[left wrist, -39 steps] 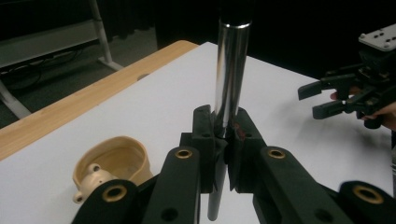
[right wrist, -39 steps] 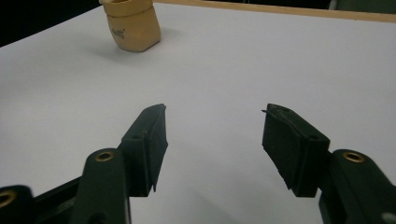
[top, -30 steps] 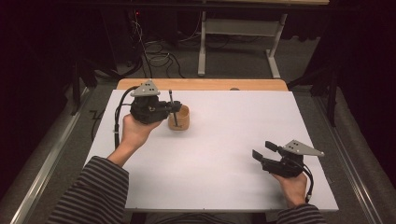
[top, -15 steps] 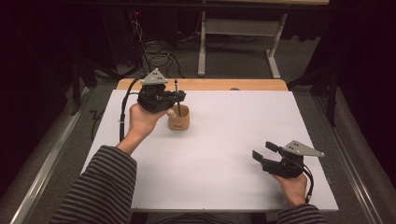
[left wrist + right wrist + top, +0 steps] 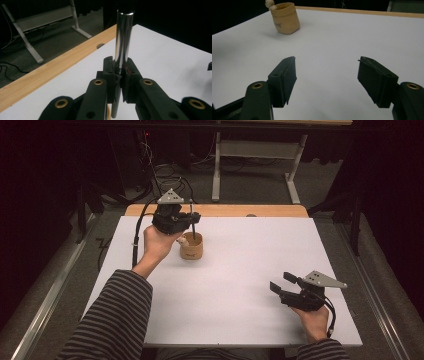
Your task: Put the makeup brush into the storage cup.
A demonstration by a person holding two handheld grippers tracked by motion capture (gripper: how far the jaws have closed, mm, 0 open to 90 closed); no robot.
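Observation:
My left gripper (image 5: 191, 220) (image 5: 120, 72) is shut on a silver and black pen (image 5: 191, 216) (image 5: 122, 42), held upright. The pen's lower end hangs over the mouth of a small tan wooden cup (image 5: 191, 246) (image 5: 285, 17) that stands on the white table (image 5: 240, 270). A small pale round figure (image 5: 182, 240) (image 5: 269, 3) sits on the cup's rim. My right gripper (image 5: 281, 284) (image 5: 327, 80) rests at the table's near right, open, with nothing between its jaws.
A wooden strip (image 5: 235, 210) runs along the table's far edge, with a hole (image 5: 251, 215) in it. Beyond it are a metal desk frame (image 5: 260, 150) and cables (image 5: 165, 172) on the floor. A cable (image 5: 136, 237) trails from the left gripper.
My left hand has carried the pen to the right and slightly farther away, from the left of the cup to above its mouth. The right gripper has stayed where it was.

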